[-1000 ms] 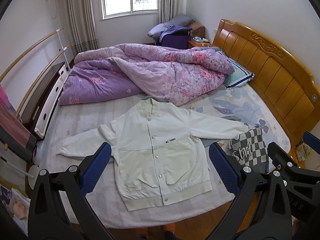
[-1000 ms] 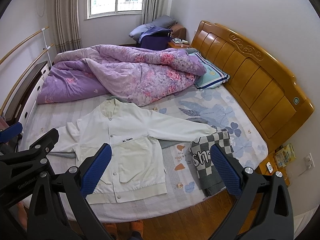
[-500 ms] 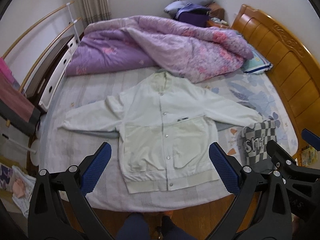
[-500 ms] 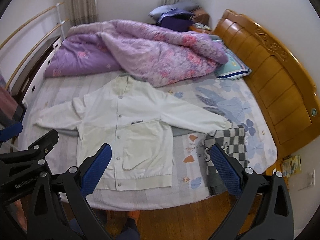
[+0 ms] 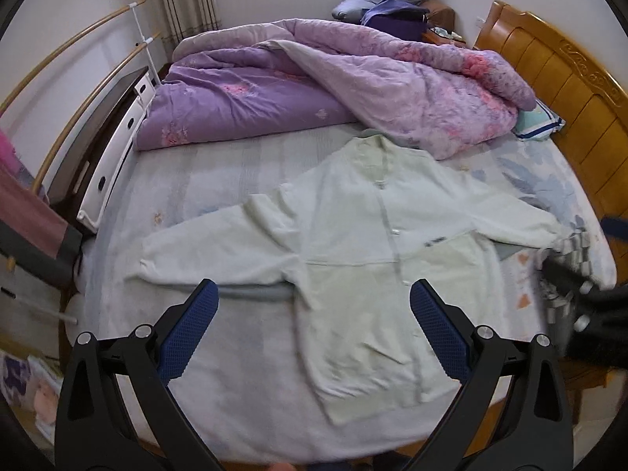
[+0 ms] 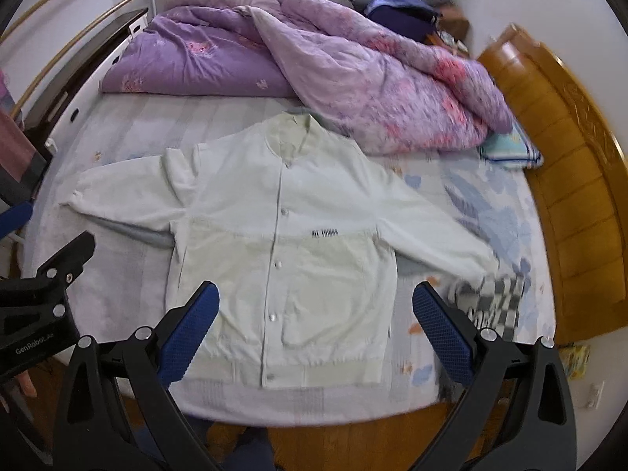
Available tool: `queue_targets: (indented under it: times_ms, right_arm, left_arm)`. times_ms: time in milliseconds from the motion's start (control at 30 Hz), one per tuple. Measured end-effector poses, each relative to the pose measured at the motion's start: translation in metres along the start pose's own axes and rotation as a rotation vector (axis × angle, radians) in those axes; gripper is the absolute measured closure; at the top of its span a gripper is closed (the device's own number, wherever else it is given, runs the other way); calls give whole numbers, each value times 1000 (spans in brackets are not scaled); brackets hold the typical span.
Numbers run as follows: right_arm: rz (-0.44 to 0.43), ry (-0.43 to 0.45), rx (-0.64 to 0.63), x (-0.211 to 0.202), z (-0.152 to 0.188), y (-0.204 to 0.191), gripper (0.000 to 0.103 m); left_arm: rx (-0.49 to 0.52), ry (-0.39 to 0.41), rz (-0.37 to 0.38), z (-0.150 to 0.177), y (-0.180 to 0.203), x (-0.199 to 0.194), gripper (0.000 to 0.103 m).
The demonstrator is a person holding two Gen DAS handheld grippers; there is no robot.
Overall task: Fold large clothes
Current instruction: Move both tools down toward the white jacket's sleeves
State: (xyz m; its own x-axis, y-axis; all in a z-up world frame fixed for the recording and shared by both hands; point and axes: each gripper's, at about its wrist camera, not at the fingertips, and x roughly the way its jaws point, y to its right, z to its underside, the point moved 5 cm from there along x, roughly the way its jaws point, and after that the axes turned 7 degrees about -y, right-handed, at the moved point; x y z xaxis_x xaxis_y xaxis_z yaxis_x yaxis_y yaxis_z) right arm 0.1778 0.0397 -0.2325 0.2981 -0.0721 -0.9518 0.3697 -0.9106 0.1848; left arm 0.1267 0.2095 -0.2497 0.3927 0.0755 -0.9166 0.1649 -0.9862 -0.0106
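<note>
A white snap-button jacket (image 5: 365, 243) lies flat, front up, on the bed, sleeves spread out; it also shows in the right wrist view (image 6: 282, 231). My left gripper (image 5: 314, 325) is open and empty, above the bed's near edge, over the jacket's left sleeve and hem. My right gripper (image 6: 314, 325) is open and empty, above the jacket's lower half. The right gripper's body (image 5: 588, 302) shows at the right of the left wrist view, the left one's body (image 6: 39, 314) at the left of the right wrist view.
A purple quilt (image 5: 333, 78) is heaped at the far side of the bed. A folded checkered garment (image 6: 490, 302) lies by the jacket's right cuff. A wooden headboard (image 5: 569, 98) stands on the right, a white drawer unit (image 5: 114, 157) and rails on the left.
Both grippers have moved forward and tilted down toward the bed, so the jacket looks larger. The left view has swung left. Both stay open. The jacket has not moved.
</note>
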Motion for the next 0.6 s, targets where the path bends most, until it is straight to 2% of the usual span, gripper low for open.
queue_targets:
  times_ms: [133, 200, 267, 333, 367, 400, 433, 500, 533, 600]
  right_arm:
    - [-44, 14, -19, 30, -34, -47, 8]
    - [-104, -2, -19, 48, -48, -70, 8]
    - [-142, -26, -17, 68, -59, -90, 15]
    - [-177, -56, -34, 93, -68, -112, 35]
    - [-184, -74, -43, 102, -71, -122, 40]
    - [-199, -99, -58, 121, -76, -133, 50]
    - [-213, -109, -61, 132, -78, -141, 66]
    - [-264, -149, -51, 160, -84, -158, 86]
    - [-313, -175, -41, 178, -89, -168, 93]
    - [-335, -181, -35, 203, -97, -180, 102]
  left_arm:
    - [-33, -69, 43, 4, -62, 56, 5]
    - [-104, -95, 94, 8, -97, 80, 5]
    - [-223, -108, 153, 11, -136, 103, 5]
    - [-369, -123, 183, 16, -181, 128, 5]
    - [-447, -114, 176, 20, -209, 142, 5]
    - [-491, -114, 174, 23, -225, 152, 5]
    - [-546, -128, 182, 28, -248, 167, 5]
    - [-646, -125, 163, 36, -290, 192, 6]
    - [-684, -126, 144, 41, -310, 205, 6]
    - [-779, -148, 111, 55, -351, 234, 7]
